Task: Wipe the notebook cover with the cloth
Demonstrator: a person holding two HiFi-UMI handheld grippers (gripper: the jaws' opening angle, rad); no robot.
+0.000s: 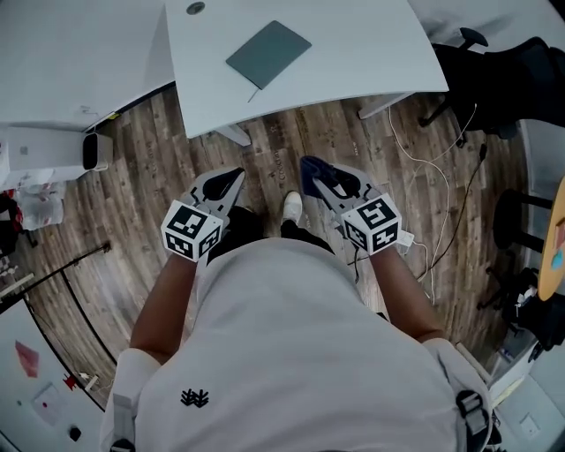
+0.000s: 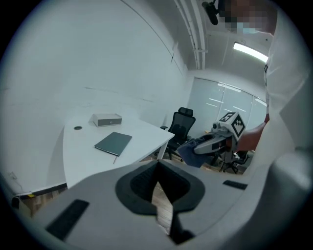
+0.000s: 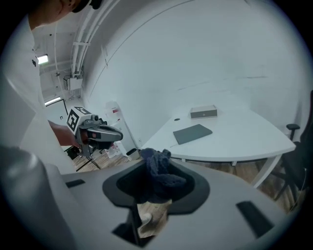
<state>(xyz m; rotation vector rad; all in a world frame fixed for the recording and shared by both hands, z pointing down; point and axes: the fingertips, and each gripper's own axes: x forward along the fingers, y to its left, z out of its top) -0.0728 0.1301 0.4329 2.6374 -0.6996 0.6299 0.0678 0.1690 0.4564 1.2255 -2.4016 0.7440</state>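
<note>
A dark grey-green notebook (image 1: 268,53) lies flat on the white table (image 1: 371,53), well ahead of me and out of reach of both grippers. My right gripper (image 1: 311,168) is held over the wooden floor, shut on a dark blue cloth (image 1: 308,174). In the right gripper view the cloth (image 3: 157,172) bunches between the jaws, with the notebook (image 3: 192,133) far beyond. My left gripper (image 1: 234,177) hangs beside it with its jaws together and nothing in them. From the left gripper (image 2: 157,183) view, the notebook (image 2: 113,143) and the right gripper (image 2: 210,144) with its cloth (image 2: 188,152) show.
A small grey box (image 2: 106,119) and a round grommet (image 1: 195,8) are on the table behind the notebook. A black office chair (image 1: 494,79) stands at the right, with cables (image 1: 433,177) across the floor. A white appliance (image 1: 53,150) sits at the left.
</note>
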